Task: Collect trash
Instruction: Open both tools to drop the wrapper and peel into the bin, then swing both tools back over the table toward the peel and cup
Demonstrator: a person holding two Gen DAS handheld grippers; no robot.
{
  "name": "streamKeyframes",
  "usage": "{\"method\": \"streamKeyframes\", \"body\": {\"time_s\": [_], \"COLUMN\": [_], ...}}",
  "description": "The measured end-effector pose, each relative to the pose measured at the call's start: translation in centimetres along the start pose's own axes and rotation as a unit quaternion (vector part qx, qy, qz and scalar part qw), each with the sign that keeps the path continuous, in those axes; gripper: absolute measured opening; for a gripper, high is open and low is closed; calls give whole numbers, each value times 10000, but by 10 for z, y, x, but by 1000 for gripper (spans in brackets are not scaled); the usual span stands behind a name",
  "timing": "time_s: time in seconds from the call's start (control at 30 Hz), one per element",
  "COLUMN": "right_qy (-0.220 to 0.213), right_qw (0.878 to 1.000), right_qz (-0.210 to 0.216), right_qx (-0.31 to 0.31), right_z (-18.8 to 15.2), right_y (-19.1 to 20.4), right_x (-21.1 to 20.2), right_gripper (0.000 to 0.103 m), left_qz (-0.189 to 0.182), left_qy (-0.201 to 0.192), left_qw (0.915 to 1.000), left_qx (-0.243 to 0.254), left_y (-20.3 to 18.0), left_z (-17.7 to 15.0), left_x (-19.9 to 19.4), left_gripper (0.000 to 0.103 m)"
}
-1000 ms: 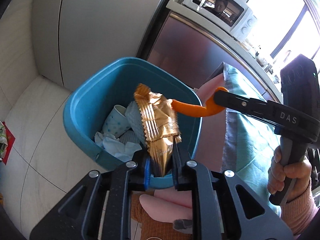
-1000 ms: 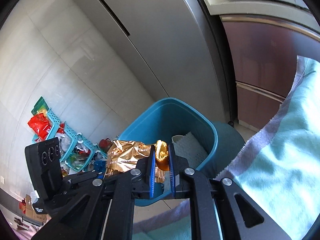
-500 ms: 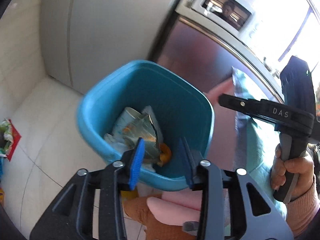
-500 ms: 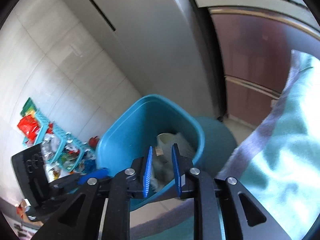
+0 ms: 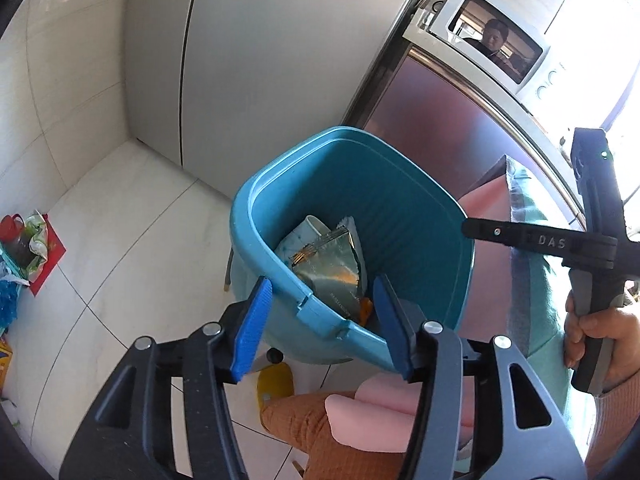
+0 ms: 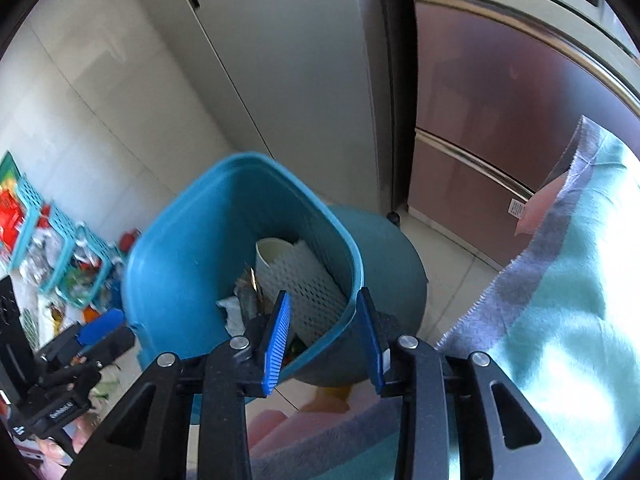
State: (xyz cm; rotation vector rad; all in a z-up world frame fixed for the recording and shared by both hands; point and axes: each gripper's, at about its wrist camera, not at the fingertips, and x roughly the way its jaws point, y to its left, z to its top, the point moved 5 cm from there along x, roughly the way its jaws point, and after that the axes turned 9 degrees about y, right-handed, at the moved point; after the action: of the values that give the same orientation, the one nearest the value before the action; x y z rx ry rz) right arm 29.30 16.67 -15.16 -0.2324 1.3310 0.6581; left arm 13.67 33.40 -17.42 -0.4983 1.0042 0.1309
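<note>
I have both claws over the blue bin (image 5: pixel 400 216), which stands on the tiled floor (image 5: pixel 132 240) in front of the fridge (image 5: pixel 256 60). My left claw (image 5: pixel 320 320) stands about half open with nothing between its pads, its jaws having just been opening, and the near rim of the bin shows through the gap. My right claw (image 6: pixel 326 334) is narrower but also parted and empty, likewise just opened, hanging over the bin's near right corner. The trash now lies inside the bin: a crinkled foil wrapper (image 5: pixel 332 272) on top toward the near wall, a paper cup (image 5: pixel 310 226) behind it, a perforated white sheet (image 6: pixel 304 284) against the right wall, and what may be an orange peel (image 5: pixel 365 307) at the near edge, though it is mostly hidden. I judge all of it light. The wrapper is thin, slick and springy, so I would pinch a flat crimped end; the cup is soft and would crush, so take it lightly at the rim
</note>
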Motion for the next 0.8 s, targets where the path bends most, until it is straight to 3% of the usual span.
{"method": "streamKeyframes", "body": {"time_s": [0.13,0.2,0.5,0.53,0.6,0.7,0.8], "right_qy": [173,255,328,371,407,480,486], "right_qw": [9997,9992,9992,9990,9985,9978,9952], "right_qz": [-165,-287,-215,-262,-361,-413,-744], "right_qx": [-72,-107,-12,-44,-57,-172,-422], "right_z": [0,-1,10,11,11,5,-4], "right_y": [-2,-5,-8,-7,-8,-9,0], "right_x": [7,9,17,19,19,17,11], "right_gripper": [29,17,28,27,12,12,14], "left_qz": [-50,-53,-240,-256,-267,-399,-319], "left_qy": [76,176,367,386,434,536,575], "left_qw": [9999,9997,9988,9987,9984,9973,9976], "left_qx": [-97,-144,-218,-226,-260,-294,-232], "left_y": [9,13,17,18,20,21,16], "left_z": [-2,-3,-3,-3,-4,-5,-3], "left_x": [2,7,21,22,25,30,35], "left_gripper": [52,51,50,49,49,41,41]}}
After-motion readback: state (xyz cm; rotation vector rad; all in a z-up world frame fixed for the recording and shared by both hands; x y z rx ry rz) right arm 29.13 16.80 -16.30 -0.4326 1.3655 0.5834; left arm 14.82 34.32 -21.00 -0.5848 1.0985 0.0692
